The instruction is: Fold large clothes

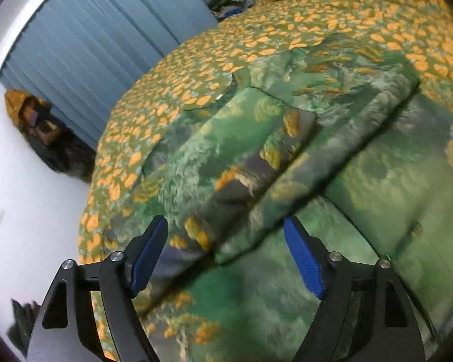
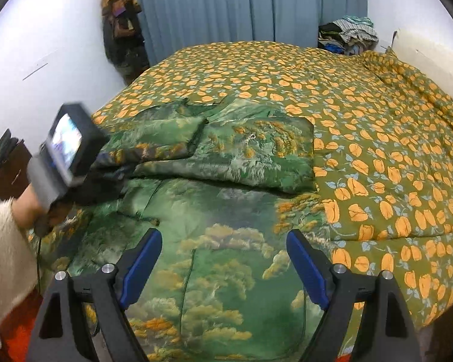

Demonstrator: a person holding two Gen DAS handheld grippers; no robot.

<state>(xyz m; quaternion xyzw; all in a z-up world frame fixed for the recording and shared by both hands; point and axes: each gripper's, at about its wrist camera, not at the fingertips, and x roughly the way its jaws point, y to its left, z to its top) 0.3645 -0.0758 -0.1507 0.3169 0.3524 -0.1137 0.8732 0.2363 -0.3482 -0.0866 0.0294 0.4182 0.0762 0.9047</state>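
Garment (image 2: 226,226): green print, lying on bedspread (image 2: 377,120), upper part folded over.
L gripper (image 1: 226,241): fingers spread wide, empty, prob. just above garment fold.
R gripper (image 2: 223,259): fingers apart, empty, over garment near edge.

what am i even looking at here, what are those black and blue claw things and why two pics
Each picture comes from a camera mounted on a hand-held grasping tool; a person carries one in each hand, no robot arm. The black arms with blue pads at the bottom of each view are that tool's two fingers. The left tool looks across the bed from the left side; the right tool looks from the foot of the bed, and it also sees the other tool's camera box in the person's hand. On the orange-flowered bedspread lies a green forest-print garment, partly folded, with a sleeve laid across it. Both tools are open and hold nothing.
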